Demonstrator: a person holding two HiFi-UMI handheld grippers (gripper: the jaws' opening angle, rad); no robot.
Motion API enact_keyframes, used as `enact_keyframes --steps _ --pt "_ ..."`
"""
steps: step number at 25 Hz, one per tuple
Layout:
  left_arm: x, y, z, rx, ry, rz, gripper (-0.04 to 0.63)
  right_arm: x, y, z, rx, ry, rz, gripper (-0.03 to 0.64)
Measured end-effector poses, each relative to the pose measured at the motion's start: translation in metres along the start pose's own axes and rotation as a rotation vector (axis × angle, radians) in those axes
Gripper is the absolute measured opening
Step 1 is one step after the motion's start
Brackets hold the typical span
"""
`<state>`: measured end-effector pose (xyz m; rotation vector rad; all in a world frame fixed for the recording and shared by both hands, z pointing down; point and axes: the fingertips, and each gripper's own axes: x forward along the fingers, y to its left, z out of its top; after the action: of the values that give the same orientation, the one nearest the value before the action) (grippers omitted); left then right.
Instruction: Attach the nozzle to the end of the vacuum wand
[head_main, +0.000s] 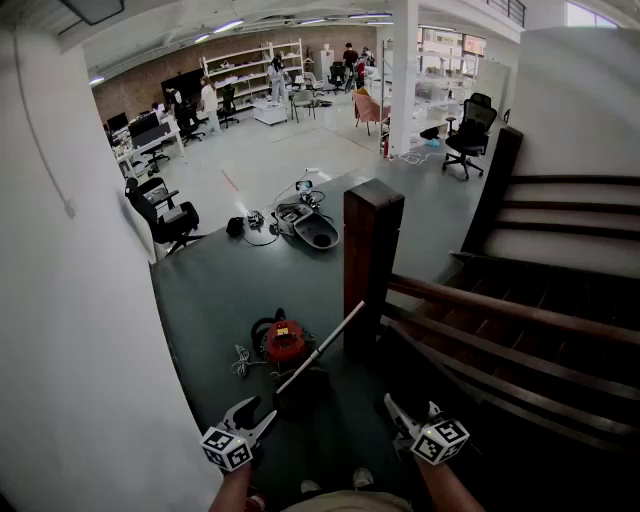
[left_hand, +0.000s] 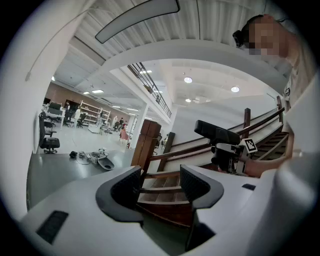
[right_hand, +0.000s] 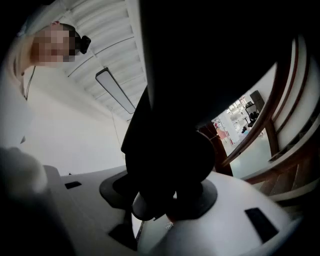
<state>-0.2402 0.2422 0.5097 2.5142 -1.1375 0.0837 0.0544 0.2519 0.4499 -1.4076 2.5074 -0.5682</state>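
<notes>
A red canister vacuum (head_main: 284, 341) sits on the dark floor, and its silver wand (head_main: 327, 345) slants up toward the wooden post. A dark lump (head_main: 300, 392) lies at the wand's lower end. My right gripper (right_hand: 165, 196) is shut on a black nozzle (right_hand: 170, 125) that fills its view. The left gripper view shows that right gripper (left_hand: 227, 156) with the nozzle (left_hand: 215, 131) sticking out above it. In the head view the right gripper (head_main: 398, 412) is low at the right, the nozzle lost against the dark floor. My left gripper (left_hand: 160, 187) is open and empty, low at the left (head_main: 256, 417).
A wooden newel post (head_main: 372, 258) stands just behind the wand, with stair rails (head_main: 520, 312) and steps running right. A white wall (head_main: 80, 350) closes the left side. A grey shell-shaped part with cables (head_main: 312, 229) and an office chair (head_main: 168, 216) lie farther off.
</notes>
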Motion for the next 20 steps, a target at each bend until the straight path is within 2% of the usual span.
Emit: enact_keyframes --steps 11,16,20 --pt "0.020 -0.016 0.007 0.016 -0.002 -0.009 0.256 -0.002 -0.009 0.012 -0.032 0.003 0.015 0.187" --pt "0.036 -0.029 0.005 0.028 0.006 -0.013 0.256 -0.001 -0.020 0.017 -0.011 -0.004 0.037 0.189" --pt "0.050 -0.040 0.008 0.041 0.012 -0.009 0.256 -0.001 -0.033 0.023 -0.036 -0.003 0.047 0.189"
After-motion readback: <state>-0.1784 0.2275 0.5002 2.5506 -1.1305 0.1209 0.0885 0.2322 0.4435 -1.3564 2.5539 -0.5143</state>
